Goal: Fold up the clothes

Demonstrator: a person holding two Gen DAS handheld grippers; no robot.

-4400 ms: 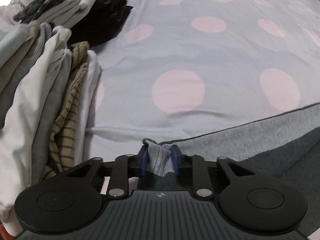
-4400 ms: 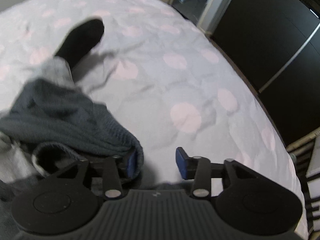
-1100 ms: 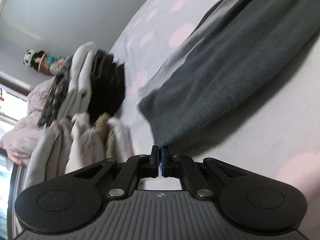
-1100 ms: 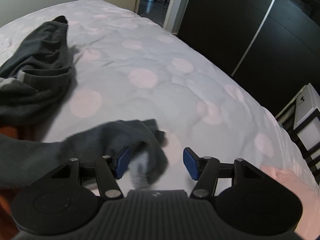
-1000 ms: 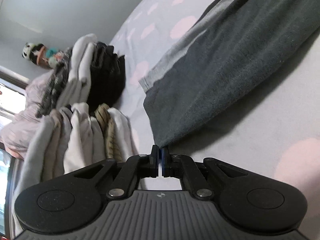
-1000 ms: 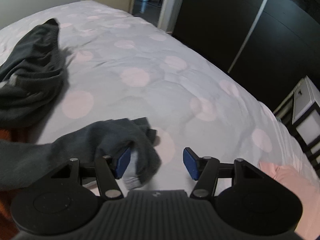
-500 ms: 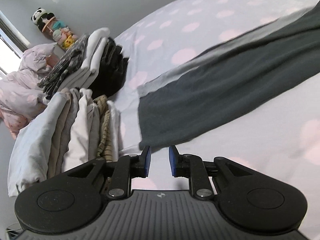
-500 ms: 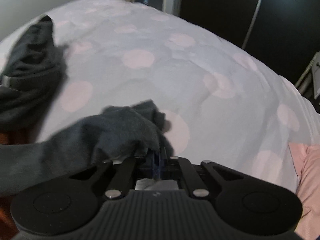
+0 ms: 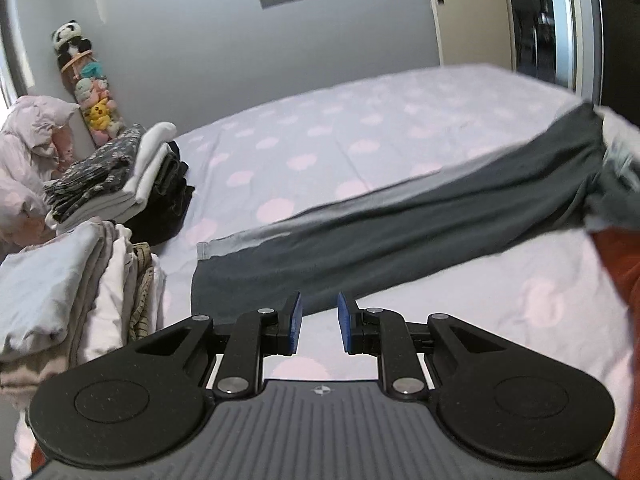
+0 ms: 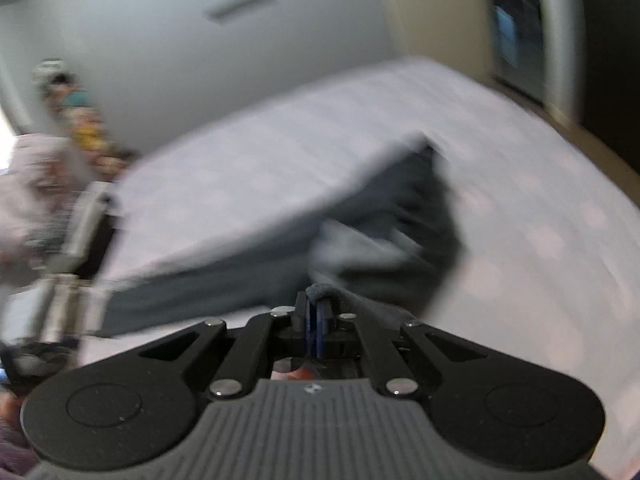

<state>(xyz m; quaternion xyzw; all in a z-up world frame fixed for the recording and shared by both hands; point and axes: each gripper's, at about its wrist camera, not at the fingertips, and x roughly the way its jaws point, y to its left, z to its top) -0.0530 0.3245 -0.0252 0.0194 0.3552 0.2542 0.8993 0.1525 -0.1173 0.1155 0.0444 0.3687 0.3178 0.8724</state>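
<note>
Fold clothes, mid-fold of a single dark grey garment [image 9: 400,232], which lies stretched in a long band across the dotted bedspread [image 9: 320,152], running from just ahead of the left gripper [image 9: 319,328] away to its right. The left gripper's jaws stand slightly apart with nothing between them; the garment's near end lies just beyond its fingertips, apparently not touched. The right gripper [image 10: 315,326] is clamped on a bunched edge of the same garment [image 10: 360,240], whose bulk hangs ahead of it; this view is motion-blurred. Judged step: one end is being carried over to double the piece. The next move seems to call for laying the carried end squarely onto the resting end, with the left gripper free to pin or retake it. Counted: one garment in hand; two grippers; two stacks of folded clothes, one [image 9: 72,288] just left of the left gripper, the other [image 9: 120,184] farther ahead on that side; one string of soft toys [image 9: 86,80] on the far wall.
</note>
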